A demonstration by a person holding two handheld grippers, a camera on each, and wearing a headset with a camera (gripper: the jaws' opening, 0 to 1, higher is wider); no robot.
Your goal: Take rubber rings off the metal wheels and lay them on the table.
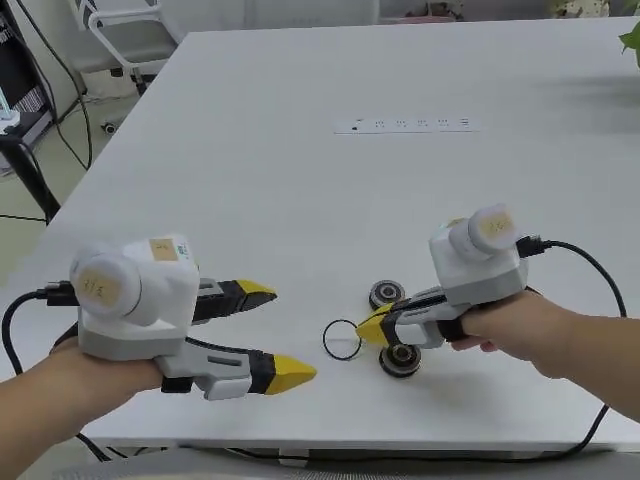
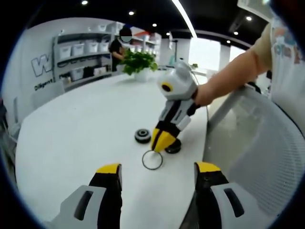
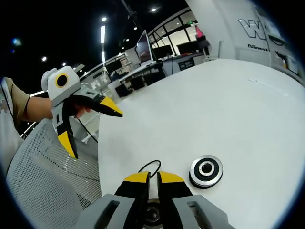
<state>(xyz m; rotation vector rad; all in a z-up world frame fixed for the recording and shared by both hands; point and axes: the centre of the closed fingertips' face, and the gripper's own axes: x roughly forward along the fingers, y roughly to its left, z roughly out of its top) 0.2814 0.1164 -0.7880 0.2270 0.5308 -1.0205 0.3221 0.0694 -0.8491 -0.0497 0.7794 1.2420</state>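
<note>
Just ahead of the clenched right gripper (image 3: 154,179), whose jaws are drawn nearly together, a loose black rubber ring (image 1: 341,339) is seen lying flat on the white bench (image 1: 300,180); whether the tips touch it cannot be told. Beneath that gripper's jaws, back from the tips, one metal wheel (image 1: 400,360) is partly covered by the gripper body. A second wheel (image 3: 206,171) is set just to the right of the tips, apart from the ring. Facing it, the left gripper (image 2: 157,168) is held released above the bench, its jaws spread wide. The ring is framed a little beyond its tips, with the right gripper and both wheels behind the ring. Far beyond both grippers a white power strip (image 1: 405,125) is laid on the bench, and a potted plant (image 2: 138,61) is stood near the far end. A mesh chair (image 3: 43,191) is seen beside the bench edge, below the left gripper in the right gripper view.
</note>
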